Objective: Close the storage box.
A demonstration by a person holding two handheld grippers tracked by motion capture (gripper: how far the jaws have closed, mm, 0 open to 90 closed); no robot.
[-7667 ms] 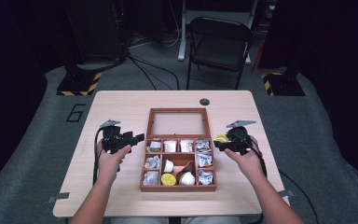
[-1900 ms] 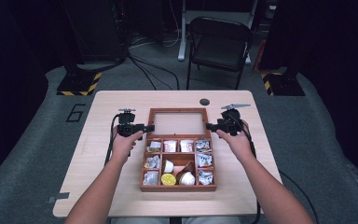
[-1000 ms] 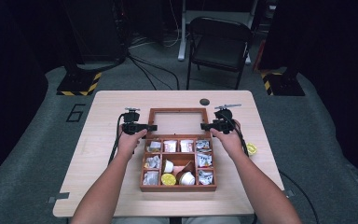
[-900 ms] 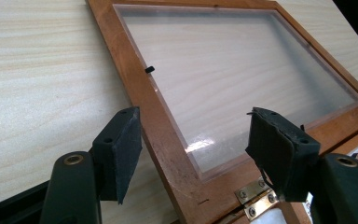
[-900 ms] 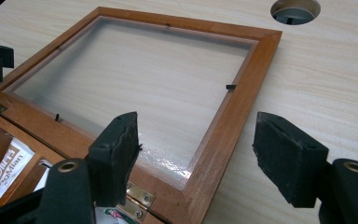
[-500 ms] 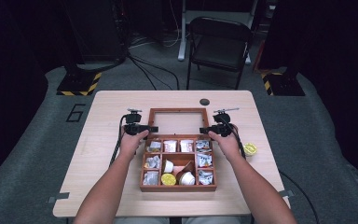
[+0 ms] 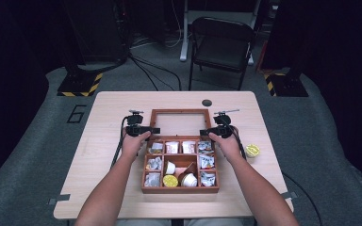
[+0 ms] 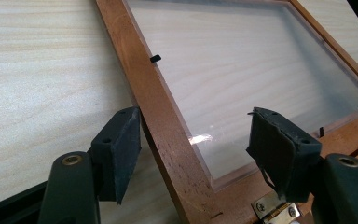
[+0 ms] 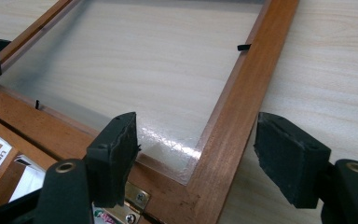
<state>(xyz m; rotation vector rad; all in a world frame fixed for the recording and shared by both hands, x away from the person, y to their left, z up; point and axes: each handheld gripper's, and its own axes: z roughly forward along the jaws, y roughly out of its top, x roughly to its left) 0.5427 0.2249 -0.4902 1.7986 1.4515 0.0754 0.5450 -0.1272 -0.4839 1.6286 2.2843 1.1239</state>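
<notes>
Both my claws have come up from the sides of the wooden compartment box to its glass-paned lid, which lies swung back flat on the bench just behind the box, and the left one has just been easing its jaws wider. My left claw straddles the lid's left frame rail near the hinge: the outer pad sits at or just beside the wood, the inner pad hangs clear over the pane, so nothing is clamped. My right claw straddles the lid's right rail the same way, both pads apart from the wood, jaws parted and gripping nothing. A brass hinge shows at the lid's near edge. In front of the lid, the box's compartments hold small packets and cups. A yellow-topped cup sits on the bench to the right of the box, and a dark round grommet lies behind the lid.
</notes>
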